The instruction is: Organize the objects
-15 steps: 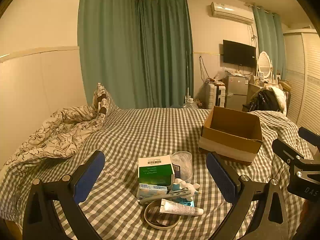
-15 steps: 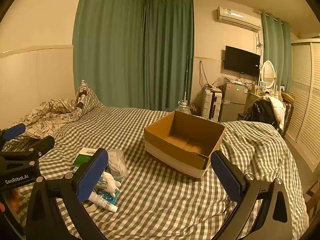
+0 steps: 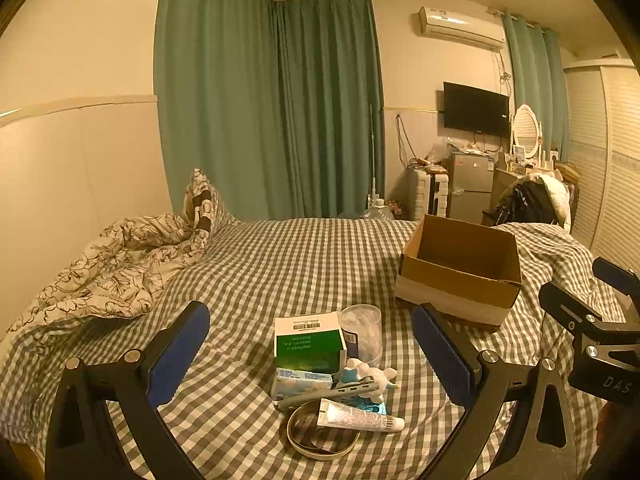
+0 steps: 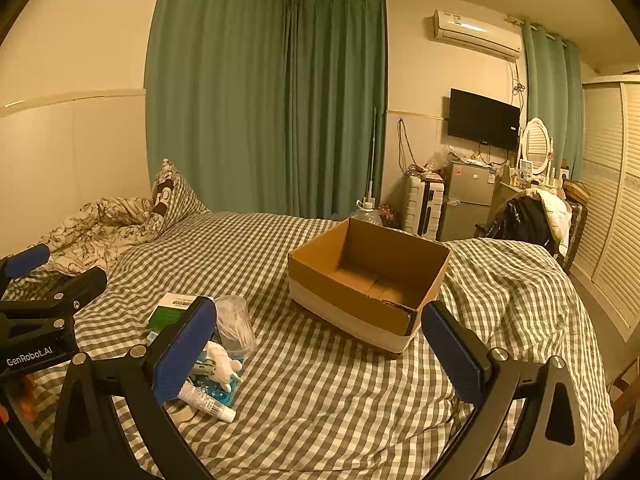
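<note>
On checkered bed (image 3: 280,264), nothing moved since a moment earlier: left gripper (image 3: 310,354) and right gripper (image 4: 320,344) both released, empty; small items beside cardboard box (image 4: 368,280), unsorted.

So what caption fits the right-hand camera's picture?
Open right gripper over a checked bed, empty cardboard box ahead, small toiletries piled left.

Checked bed (image 3: 280,264): open cardboard box (image 3: 460,276) beyond the right-side fingers (image 3: 444,354); green box (image 3: 310,340), plastic cup (image 3: 362,332), tube (image 3: 360,420) and tape ring (image 3: 320,438) clustered between the fingers; crumpled quilt (image 3: 116,268) far left.
</note>
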`<act>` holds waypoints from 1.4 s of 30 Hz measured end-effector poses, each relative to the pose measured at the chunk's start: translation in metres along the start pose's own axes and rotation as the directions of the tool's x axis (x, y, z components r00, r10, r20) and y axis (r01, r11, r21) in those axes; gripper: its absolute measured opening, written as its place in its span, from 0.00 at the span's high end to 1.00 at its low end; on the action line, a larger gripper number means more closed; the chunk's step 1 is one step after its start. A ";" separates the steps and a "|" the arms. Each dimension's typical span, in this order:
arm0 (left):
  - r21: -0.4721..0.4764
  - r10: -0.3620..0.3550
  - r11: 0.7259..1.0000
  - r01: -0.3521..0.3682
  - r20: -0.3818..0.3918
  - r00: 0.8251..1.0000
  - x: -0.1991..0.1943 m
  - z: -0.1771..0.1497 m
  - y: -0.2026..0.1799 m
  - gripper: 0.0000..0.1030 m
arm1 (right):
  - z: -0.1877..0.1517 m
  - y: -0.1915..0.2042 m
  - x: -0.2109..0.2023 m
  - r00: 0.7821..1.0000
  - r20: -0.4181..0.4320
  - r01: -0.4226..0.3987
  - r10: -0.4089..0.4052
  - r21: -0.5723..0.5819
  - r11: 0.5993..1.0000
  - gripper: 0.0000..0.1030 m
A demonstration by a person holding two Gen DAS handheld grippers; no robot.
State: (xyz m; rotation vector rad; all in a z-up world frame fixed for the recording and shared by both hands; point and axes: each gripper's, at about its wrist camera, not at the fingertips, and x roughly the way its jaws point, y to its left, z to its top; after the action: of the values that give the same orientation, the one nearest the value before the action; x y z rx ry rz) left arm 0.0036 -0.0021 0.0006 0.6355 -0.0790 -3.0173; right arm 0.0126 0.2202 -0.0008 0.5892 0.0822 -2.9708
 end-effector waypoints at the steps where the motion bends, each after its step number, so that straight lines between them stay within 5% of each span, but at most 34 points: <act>1: 0.001 -0.001 1.000 0.001 0.001 1.000 0.000 0.000 -0.001 0.00 | 0.000 0.000 0.000 1.000 0.001 -0.001 0.001 0.000 1.000 0.00; 42: -0.019 0.001 1.000 -0.001 -0.011 1.000 0.003 -0.005 0.005 0.00 | -0.001 0.009 -0.001 1.000 -0.011 -0.014 0.014 -0.022 1.000 0.00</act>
State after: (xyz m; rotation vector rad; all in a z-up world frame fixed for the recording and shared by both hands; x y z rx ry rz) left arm 0.0034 -0.0078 -0.0043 0.6507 -0.0502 -3.0095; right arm 0.0145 0.2119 -0.0015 0.6007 0.1109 -2.9496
